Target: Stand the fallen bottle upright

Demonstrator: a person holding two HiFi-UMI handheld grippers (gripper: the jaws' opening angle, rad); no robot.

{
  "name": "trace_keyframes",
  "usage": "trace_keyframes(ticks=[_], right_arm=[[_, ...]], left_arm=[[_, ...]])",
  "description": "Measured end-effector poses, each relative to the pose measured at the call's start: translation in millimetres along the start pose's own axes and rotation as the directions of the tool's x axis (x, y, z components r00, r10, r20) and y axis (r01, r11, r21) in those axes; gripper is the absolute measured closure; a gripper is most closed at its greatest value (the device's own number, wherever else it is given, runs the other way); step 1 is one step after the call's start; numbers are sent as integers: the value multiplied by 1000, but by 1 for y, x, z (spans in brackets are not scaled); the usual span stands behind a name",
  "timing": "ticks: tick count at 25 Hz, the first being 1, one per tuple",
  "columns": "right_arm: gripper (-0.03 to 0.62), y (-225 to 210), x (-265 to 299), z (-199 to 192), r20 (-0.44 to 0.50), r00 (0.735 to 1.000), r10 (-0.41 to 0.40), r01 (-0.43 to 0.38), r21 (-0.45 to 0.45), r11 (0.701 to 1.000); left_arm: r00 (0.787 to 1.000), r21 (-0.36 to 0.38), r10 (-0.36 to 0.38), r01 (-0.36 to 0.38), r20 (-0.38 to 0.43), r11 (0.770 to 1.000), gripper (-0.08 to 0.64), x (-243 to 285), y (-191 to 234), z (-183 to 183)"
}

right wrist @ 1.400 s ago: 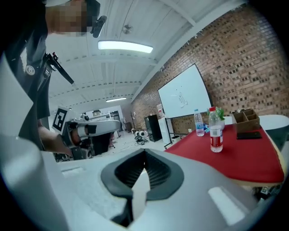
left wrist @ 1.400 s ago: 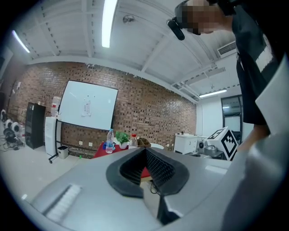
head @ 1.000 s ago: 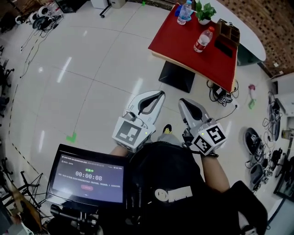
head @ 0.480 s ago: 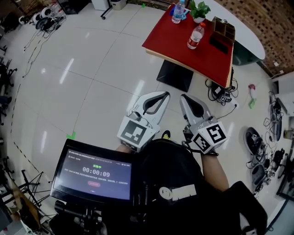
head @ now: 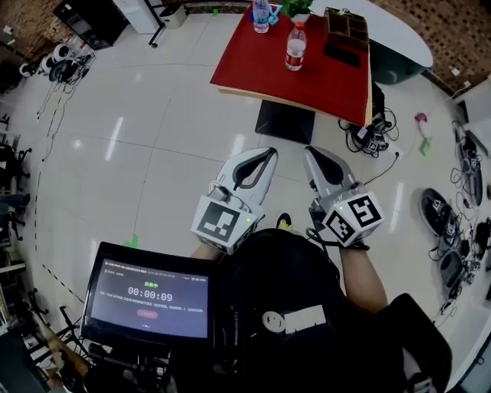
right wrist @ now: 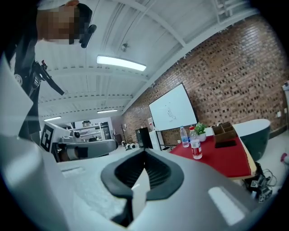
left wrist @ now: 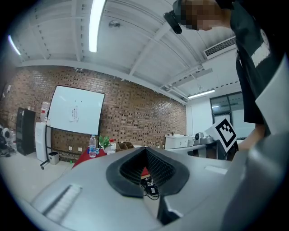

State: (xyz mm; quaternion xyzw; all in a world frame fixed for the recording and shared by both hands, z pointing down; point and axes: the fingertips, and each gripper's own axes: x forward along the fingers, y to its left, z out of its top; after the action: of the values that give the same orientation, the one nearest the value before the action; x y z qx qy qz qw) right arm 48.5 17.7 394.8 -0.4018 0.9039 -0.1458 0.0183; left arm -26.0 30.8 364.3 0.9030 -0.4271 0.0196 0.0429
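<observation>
Leftmost, at 7 o'clock in the head view, a monitor shows a timer. Next, just left of centre, the left gripper points toward 12 o'clock, its jaws pressed together on nothing. At 12 o'clock stands the red table, well apart from both tools. On it a blue-label bottle and a red-cap bottle both stand upright, near a potted plant and a brown organiser. No fallen bottle can be made out there. Right of centre, the right gripper likewise has its jaws closed and empty. Cables lie on the floor at 1 o'clock beside the table's base. Two hazards seem likely. Jaws left closed on arrival would push a bottle rather than pinch it, toppling it or its neighbour. The floor cables could also snag a foot on approach.
</observation>
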Motion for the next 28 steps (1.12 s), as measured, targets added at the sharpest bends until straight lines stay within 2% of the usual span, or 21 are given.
trace_keyframes(ticks=[9, 17, 28], right_arm=[[589, 2, 5, 4, 6, 1000, 5, -5, -21, 1000], [589, 4, 15, 6, -5, 1000, -14, 14, -34, 999], [589, 13, 30, 3, -17, 1000, 14, -15, -70, 997]], left_arm=[[1000, -5, 6, -6, -1, 1000, 554, 4, 2, 0], [1000, -5, -22, 22, 4, 1000, 554, 2, 10, 2], [1000, -19, 11, -10, 13, 1000, 553, -2, 27, 0]])
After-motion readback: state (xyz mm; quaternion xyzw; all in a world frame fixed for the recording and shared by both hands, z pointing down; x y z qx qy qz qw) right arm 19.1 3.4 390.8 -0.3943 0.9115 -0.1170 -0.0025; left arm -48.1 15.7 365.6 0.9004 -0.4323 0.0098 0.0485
